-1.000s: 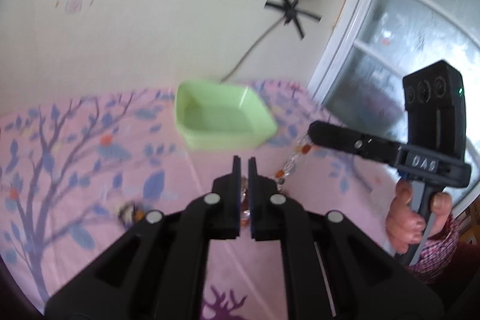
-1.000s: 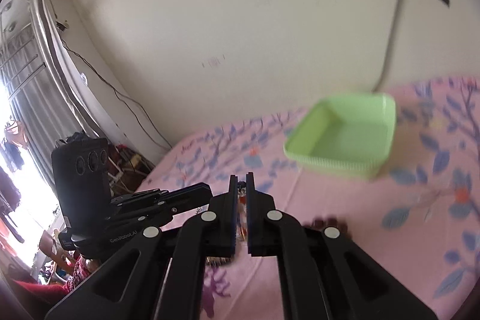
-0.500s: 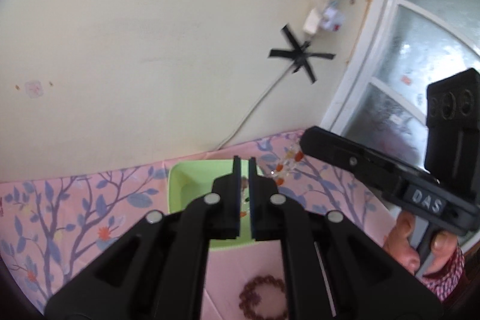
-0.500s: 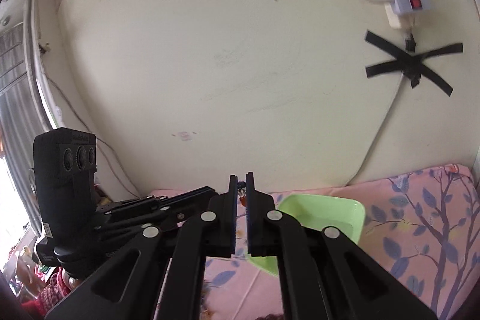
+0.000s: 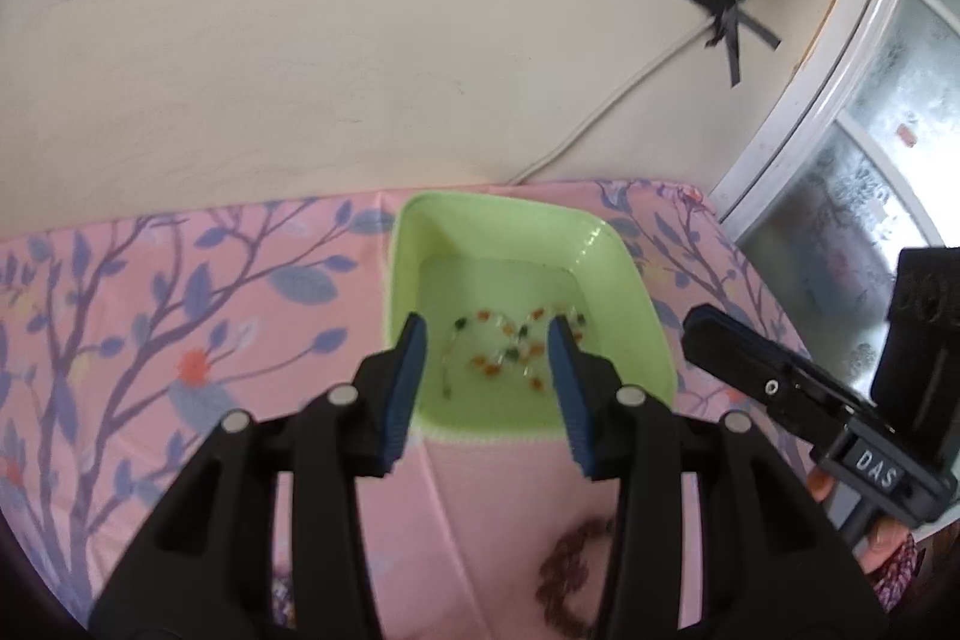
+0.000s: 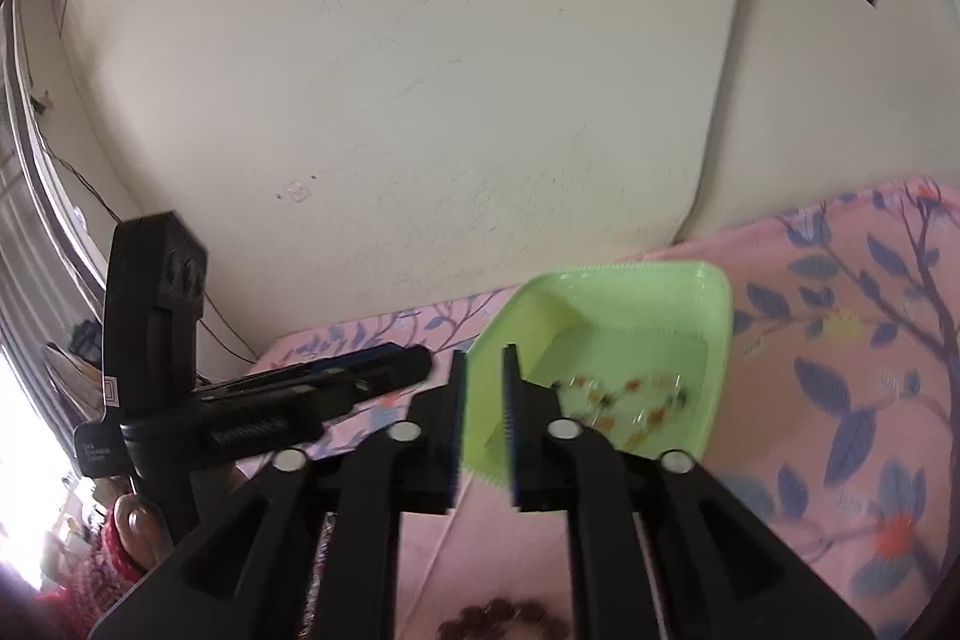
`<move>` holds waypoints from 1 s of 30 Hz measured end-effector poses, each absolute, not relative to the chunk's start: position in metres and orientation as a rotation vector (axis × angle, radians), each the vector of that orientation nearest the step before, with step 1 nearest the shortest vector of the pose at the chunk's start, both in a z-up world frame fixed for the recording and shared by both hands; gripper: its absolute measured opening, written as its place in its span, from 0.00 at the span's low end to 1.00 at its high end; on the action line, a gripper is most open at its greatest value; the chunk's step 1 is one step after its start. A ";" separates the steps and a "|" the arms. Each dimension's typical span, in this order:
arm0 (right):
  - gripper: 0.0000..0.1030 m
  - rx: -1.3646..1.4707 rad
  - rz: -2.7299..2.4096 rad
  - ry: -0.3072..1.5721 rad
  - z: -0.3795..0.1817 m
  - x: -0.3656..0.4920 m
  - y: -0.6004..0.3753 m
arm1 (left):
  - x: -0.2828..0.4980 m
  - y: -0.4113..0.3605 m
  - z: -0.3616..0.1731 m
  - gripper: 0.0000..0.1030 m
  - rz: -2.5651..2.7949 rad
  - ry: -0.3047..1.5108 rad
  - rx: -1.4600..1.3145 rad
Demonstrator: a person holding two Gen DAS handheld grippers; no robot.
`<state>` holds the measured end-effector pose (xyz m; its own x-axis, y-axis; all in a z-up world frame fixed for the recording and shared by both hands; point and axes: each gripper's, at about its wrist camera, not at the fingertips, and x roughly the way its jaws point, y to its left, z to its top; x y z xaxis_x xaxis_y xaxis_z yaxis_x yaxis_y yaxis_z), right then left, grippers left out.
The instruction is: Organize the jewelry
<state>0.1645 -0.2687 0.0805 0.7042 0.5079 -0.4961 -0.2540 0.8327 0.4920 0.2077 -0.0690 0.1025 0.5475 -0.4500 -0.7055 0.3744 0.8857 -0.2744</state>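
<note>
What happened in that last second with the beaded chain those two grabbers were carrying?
Both let go: the left gripper and right gripper opened, and the beaded necklace dropped into the green tray. The dark bead bracelet stayed on the pink cloth.

The necklace (image 5: pixel 510 349) lies in the tray (image 5: pixel 645 316), which sits on the tablecloth (image 5: pixel 180 316) near the wall (image 5: pixel 360 40), with a bracelet (image 5: pixel 567 580) on the cloth nearer the camera.

Beaded necklace (image 6: pixel 624 403) in green tray (image 6: pixel 717 340)
</note>
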 end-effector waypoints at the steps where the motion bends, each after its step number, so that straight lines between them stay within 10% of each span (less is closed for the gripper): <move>1: 0.27 0.417 0.442 0.666 0.080 0.156 -0.268 | 0.198 -0.061 0.105 0.39 -0.485 0.852 -0.098; 3: 0.41 0.432 0.461 0.641 0.076 0.133 -0.269 | 0.178 -0.048 0.108 0.39 -0.467 0.834 -0.091; 9: 0.40 0.293 0.382 0.719 0.051 0.078 -0.257 | 0.113 -0.051 0.083 0.39 -0.465 0.844 0.017; 16: 0.00 0.128 0.279 0.822 0.016 0.052 -0.253 | 0.100 -0.086 0.040 0.39 -0.513 0.959 0.010; 28: 0.00 0.100 0.260 0.892 -0.003 0.064 -0.245 | 0.084 -0.110 0.007 0.38 -0.452 0.971 0.122; 30: 0.00 0.078 0.269 0.888 -0.002 0.063 -0.242 | 0.080 -0.110 0.007 0.18 -0.466 0.960 0.116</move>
